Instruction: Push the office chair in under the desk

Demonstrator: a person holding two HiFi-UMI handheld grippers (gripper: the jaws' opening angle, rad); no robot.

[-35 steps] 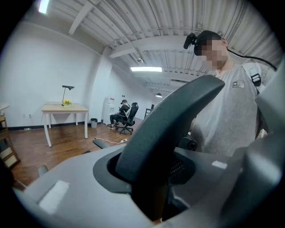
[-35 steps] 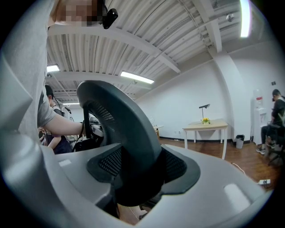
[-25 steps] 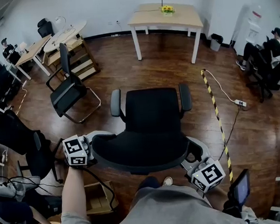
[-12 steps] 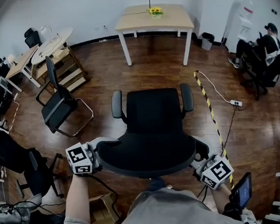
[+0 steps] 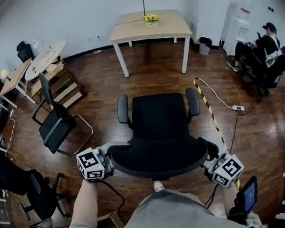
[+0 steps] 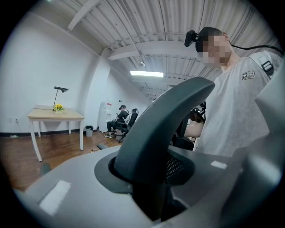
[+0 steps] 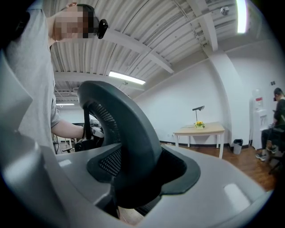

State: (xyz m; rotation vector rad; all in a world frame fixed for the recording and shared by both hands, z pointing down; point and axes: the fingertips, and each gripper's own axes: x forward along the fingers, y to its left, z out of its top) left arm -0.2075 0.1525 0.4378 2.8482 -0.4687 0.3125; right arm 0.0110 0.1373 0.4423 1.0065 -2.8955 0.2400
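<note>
The black office chair (image 5: 160,117) stands on the wood floor with its seat towards the light wooden desk (image 5: 150,24), about a chair's length short of it. Its curved backrest (image 5: 158,156) is nearest me. My left gripper (image 5: 111,162) is shut on the backrest's left edge, my right gripper (image 5: 208,159) on its right edge. The left gripper view has the dark backrest rim (image 6: 156,129) rising between the jaws of the left gripper (image 6: 151,196), with the desk (image 6: 55,116) far off. The right gripper (image 7: 133,196) likewise clasps the rim (image 7: 124,133).
A black visitor chair (image 5: 55,125) stands at the left beside wooden steps (image 5: 64,87) and a round table (image 5: 42,55). A yellow-black floor strip (image 5: 209,113) and a power strip (image 5: 238,108) lie right of the chair. A person sits at the far right (image 5: 264,42). A bin (image 5: 205,44) stands by the desk.
The chair, both grippers and I have moved forward over the floor towards the desk, which now sits lower and nearer in the head view. Both grippers stay on the backrest.
</note>
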